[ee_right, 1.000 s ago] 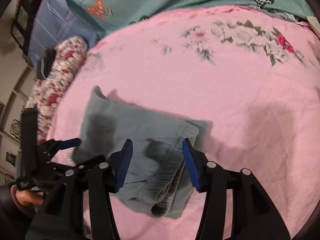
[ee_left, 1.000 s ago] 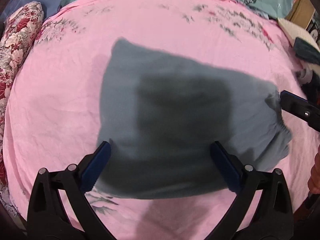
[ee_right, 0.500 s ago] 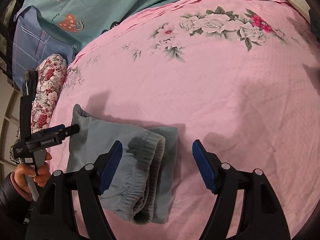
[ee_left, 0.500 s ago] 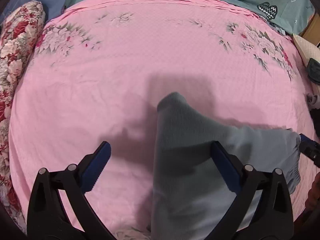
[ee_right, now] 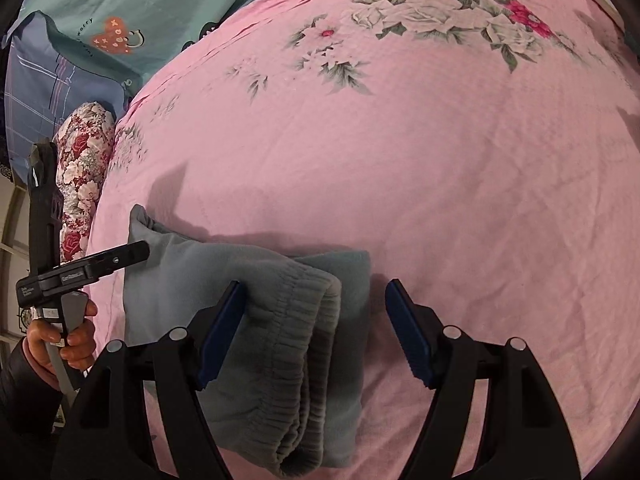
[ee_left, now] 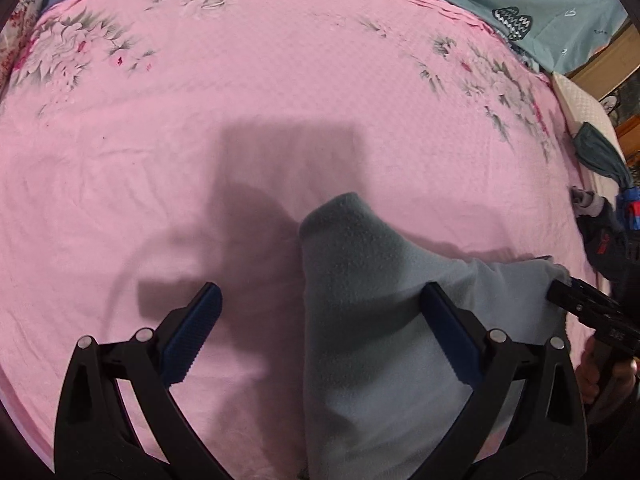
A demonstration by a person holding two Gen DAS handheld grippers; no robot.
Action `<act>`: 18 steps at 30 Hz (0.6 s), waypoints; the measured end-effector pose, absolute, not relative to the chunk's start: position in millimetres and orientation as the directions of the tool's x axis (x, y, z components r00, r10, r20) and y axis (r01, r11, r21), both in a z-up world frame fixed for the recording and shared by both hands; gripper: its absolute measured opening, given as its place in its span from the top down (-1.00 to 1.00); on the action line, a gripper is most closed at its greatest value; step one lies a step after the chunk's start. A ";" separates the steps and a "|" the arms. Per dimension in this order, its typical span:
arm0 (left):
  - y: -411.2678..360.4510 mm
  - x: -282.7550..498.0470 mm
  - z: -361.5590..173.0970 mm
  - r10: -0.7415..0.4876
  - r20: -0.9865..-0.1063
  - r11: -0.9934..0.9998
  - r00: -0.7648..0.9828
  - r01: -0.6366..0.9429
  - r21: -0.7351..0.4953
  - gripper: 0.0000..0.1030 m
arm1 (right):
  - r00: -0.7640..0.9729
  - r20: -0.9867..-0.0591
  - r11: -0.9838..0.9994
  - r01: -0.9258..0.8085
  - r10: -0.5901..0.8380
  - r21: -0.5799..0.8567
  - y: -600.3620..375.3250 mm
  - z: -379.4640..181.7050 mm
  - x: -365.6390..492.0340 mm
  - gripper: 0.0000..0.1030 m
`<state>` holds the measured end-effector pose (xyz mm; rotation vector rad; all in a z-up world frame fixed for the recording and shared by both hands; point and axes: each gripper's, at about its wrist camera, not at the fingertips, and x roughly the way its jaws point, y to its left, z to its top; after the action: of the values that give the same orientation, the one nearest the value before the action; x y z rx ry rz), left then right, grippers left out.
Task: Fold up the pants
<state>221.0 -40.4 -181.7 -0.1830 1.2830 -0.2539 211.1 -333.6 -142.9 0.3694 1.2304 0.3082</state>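
Grey-blue fleece pants (ee_right: 264, 280) lie folded into a thick stack on the pink floral bedspread (ee_right: 440, 160), elastic waistband on top toward me. My right gripper (ee_right: 316, 328) hangs just above that waistband. Its jaws are opening, with the waistband fold between them but not pressed by either pad. In the left wrist view the pants (ee_left: 360, 300) fill the lower right. My left gripper (ee_left: 320, 332) stands wide open over their left edge, gripping nothing. The left gripper (ee_right: 120, 256), held by a hand, also appears in the right wrist view, side-on at the stack's far left corner.
A red floral bolster (ee_right: 80, 168) and a blue checked pillow (ee_right: 32, 92) lie along the left side of the bed. A teal sheet (ee_right: 120, 8) covers the far end. A dark cloth (ee_left: 600, 152) and a white pillow (ee_left: 580, 96) sit at the right edge.
My left gripper has slid sideways off the middle of the pants to their left edge. The right jaws have spread wider and sunk a little, no longer close around the waistband fold.
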 end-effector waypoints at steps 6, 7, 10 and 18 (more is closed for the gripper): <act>-43.2 228.3 -186.2 -0.398 -0.892 0.916 0.214 0.153 -0.371 -0.96 | 0.297 -0.877 0.926 -0.105 0.376 0.362 -313.8 -145.3 209.9 -0.76; -44.8 230.6 -186.5 -0.405 -0.889 0.913 0.216 0.154 -0.378 -0.96 | 0.293 -0.887 0.934 -0.117 0.356 0.336 -309.9 -145.2 209.7 -0.76; -48.5 236.6 -186.5 -0.432 -0.876 0.900 0.213 0.156 -0.406 -0.96 | 0.275 -0.886 0.927 -0.118 0.374 0.355 -309.2 -144.1 210.1 -0.69; -46.3 240.5 -187.7 -0.502 -0.846 0.864 0.179 0.158 -0.478 -0.66 | 0.257 -0.870 0.906 -0.093 0.421 0.412 -327.9 -141.5 207.7 0.08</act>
<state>240.5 -46.3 -187.7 -0.3111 1.3134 -0.4769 207.7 -327.9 -141.5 0.3027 1.2680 0.3558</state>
